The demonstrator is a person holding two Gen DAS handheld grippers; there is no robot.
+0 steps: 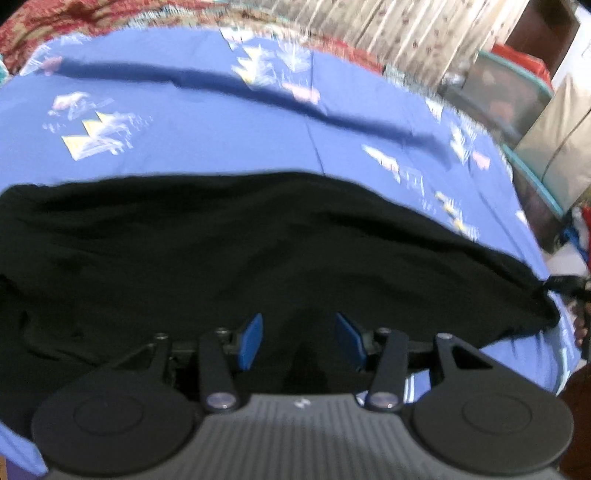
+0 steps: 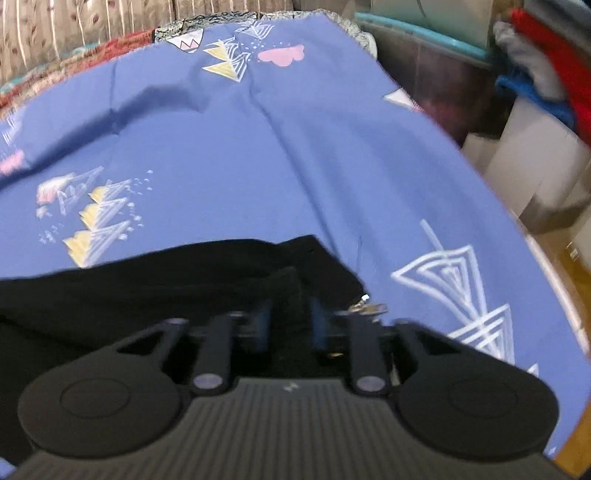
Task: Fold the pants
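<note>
The black pants (image 1: 240, 251) lie spread across a blue patterned bedsheet (image 1: 221, 122). My left gripper (image 1: 301, 341) is low over the near edge of the pants, its blue pads (image 1: 253, 341) wide apart with black cloth between them. In the right wrist view the pants (image 2: 166, 288) end at a corner near the middle, with a small metal zipper pull or clasp (image 2: 365, 306) at the edge. My right gripper (image 2: 290, 326) is over that corner, its pads (image 2: 262, 325) apart with cloth between them. The frames are blurred.
The bedsheet (image 2: 295, 166) covers a bed. A red patterned blanket (image 1: 55, 26) and a curtain (image 1: 406, 29) lie beyond it. Boxes and a teal-rimmed bin (image 1: 517, 92) stand off the right side, with red and blue clothes (image 2: 546, 55) piled there.
</note>
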